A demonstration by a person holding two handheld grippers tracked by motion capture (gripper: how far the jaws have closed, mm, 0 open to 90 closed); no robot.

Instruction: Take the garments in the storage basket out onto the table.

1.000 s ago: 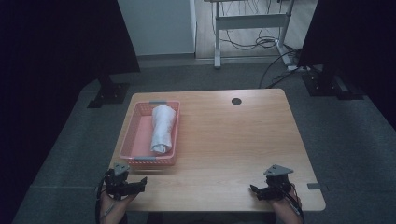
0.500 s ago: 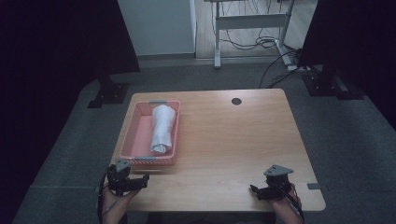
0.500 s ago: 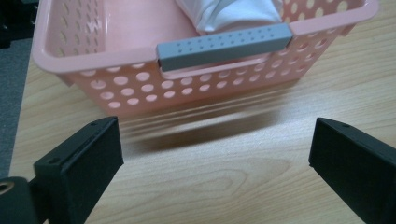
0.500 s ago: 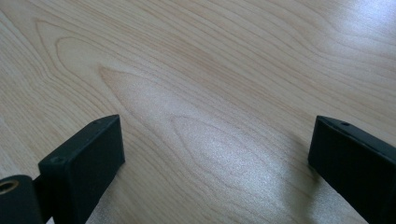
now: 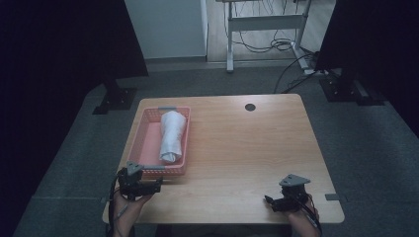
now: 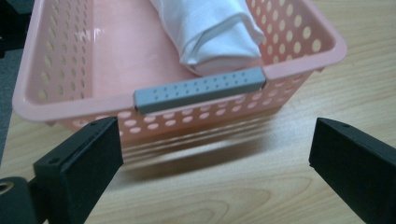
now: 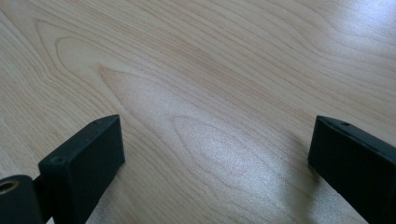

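Desk: a light wooden rectangular desk [image 5: 232,148] on grey carpet, with a small dark round hole [image 5: 250,106] near its far edge.
Basket: a pink perforated plastic basket [image 5: 148,143] with grey handle strips stands on the left part of the desk, its long side running away from the person.
Cloth: a white rolled cloth [image 5: 173,136] lies lengthwise inside the basket, towards its right wall; in the left gripper view its folded end [image 6: 219,37] sits just behind the near grey handle [image 6: 201,88].
Left hand-held gripper: black hand-held gripper [image 5: 159,184] at the desk's near left edge, just in front of the basket's near end, pointing right in the high view; its jaws stand wide apart with nothing between them, the basket handle straight ahead.
Right hand-held gripper: black hand-held gripper [image 5: 268,200] near the desk's near right corner, well apart from the basket; jaws spread wide, empty, over bare wood [image 7: 210,116].
Hands: a hand [image 5: 129,202] holds each tool from the near edge.
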